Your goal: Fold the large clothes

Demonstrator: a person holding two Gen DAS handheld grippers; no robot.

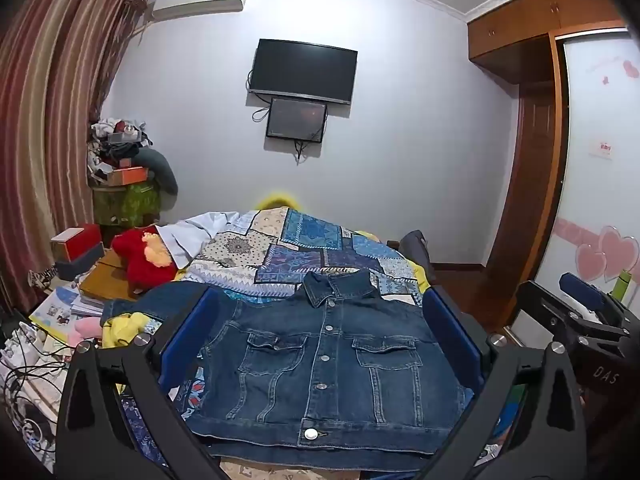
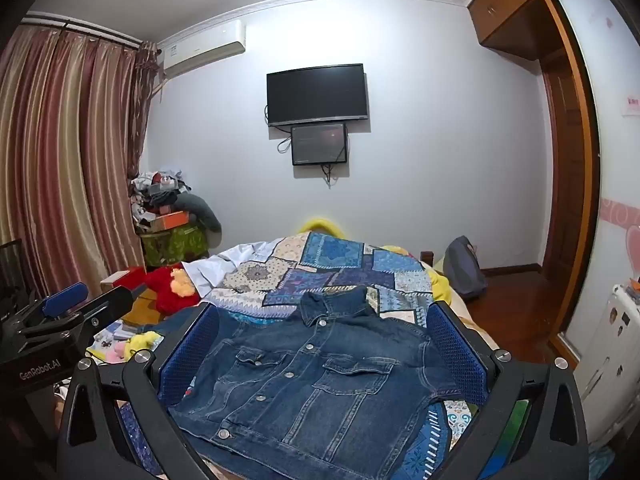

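Lying buttoned and front-up on a bed (image 1: 404,268), a denim jacket (image 1: 320,364) rests near the foot edge on a blue patchwork quilt (image 1: 304,248), collar pointing toward the far wall. Off the bed's left edge stand striped curtains (image 1: 48,120), a heap of clothes and boxes (image 1: 120,152) in the corner, stacked books and cables (image 1: 68,308), and a red plush toy (image 1: 140,260) lying against the quilt's left side. On the wall beyond hang an air conditioner (image 1: 200,0), a dark television (image 1: 304,70) and a smaller screen (image 1: 296,119) just under it. The left hand-held gripper (image 1: 320,320) hovers above the jacket with its blue pads spread wide and holding nothing, its black arms hiding the hem corners. The right hand-held gripper (image 2: 324,344) hovers likewise, spread wide and empty, with the jacket between its fingers. Past the bed's right edge sit a grey bag (image 2: 464,268) on the wooden floor and a wardrobe (image 2: 560,160) with a sliding door.
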